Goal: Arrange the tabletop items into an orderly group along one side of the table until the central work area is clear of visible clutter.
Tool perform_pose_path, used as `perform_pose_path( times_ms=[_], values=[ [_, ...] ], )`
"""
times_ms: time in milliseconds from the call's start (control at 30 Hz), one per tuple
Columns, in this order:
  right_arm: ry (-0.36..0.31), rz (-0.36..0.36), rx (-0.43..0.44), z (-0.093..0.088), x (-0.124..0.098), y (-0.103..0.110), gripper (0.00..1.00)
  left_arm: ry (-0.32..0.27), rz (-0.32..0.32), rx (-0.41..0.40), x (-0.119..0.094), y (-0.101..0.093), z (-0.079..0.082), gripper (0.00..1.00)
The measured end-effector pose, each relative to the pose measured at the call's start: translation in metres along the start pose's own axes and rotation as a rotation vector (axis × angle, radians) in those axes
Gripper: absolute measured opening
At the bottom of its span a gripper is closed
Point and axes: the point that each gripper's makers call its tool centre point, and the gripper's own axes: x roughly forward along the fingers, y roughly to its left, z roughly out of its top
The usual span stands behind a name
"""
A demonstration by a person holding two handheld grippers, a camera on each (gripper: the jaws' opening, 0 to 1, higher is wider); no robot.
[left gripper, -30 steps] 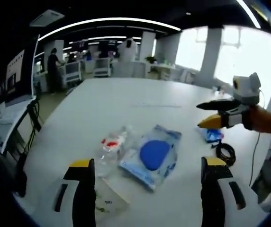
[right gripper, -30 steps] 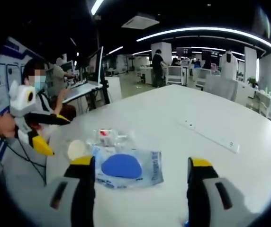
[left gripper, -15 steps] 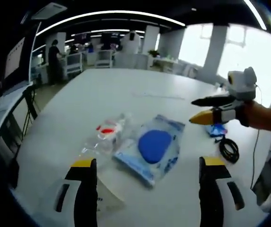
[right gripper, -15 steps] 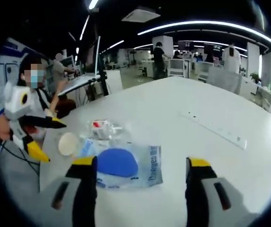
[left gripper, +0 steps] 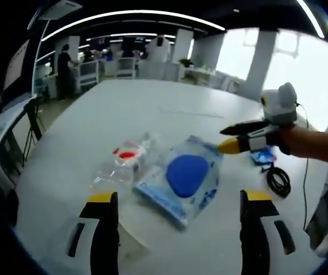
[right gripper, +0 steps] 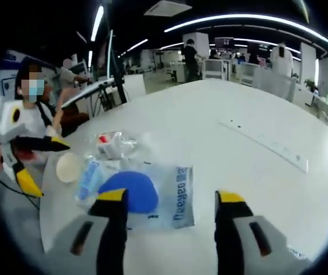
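A clear bag holding a blue disc (left gripper: pixel 186 177) lies in the middle of the white table (left gripper: pixel 124 109). Beside it is a crinkled clear packet with a red piece (left gripper: pixel 127 159). My left gripper (left gripper: pixel 178 197) is open, its jaws wide apart just short of the bag. My right gripper (left gripper: pixel 221 139) comes in from the right, open, its tips at the bag's far corner. In the right gripper view the bag (right gripper: pixel 147 192) lies just ahead of my open right gripper (right gripper: pixel 171 197). The red-piece packet (right gripper: pixel 111 143) and a cream round disc (right gripper: pixel 69 167) lie past it, near my left gripper (right gripper: pixel 49 169).
A small blue packet (left gripper: pixel 263 156) and a black cable coil (left gripper: pixel 277 181) lie under the right hand. Another clear packet (left gripper: pixel 128 245) sits by my left jaw. A long socket strip (right gripper: pixel 267 143) is set into the table. People and desks (right gripper: pixel 101 86) stand beyond the table.
My right gripper has come left and lower, reaching the bag's corner. In the right gripper view the bag has drawn closer to the jaws. The items lie as before.
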Motion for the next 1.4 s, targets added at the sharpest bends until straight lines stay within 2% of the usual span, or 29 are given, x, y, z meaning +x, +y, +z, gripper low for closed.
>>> perform_pose_path(
  times_ms=[133,467,933,967,1400],
  values=[
    [0.021,0.009,0.034,-0.006,0.009,-0.005,0.50,0.008,-0.004,-0.003,0.002,-0.001,-0.003,0.83],
    [0.083,0.018,0.044,-0.020,0.015,-0.004,0.34,0.019,-0.013,-0.002,0.006,-0.003,-0.007,0.82],
    [0.118,0.016,0.029,-0.030,0.017,-0.009,0.14,0.039,-0.019,0.002,0.010,-0.008,-0.013,0.79],
    [0.133,0.007,0.012,-0.033,0.017,-0.011,0.13,0.040,-0.019,0.002,0.010,-0.008,-0.013,0.79],
    [0.138,0.015,-0.005,-0.036,0.019,-0.006,0.07,0.066,-0.016,0.027,0.013,-0.014,-0.015,0.71]
  ],
)
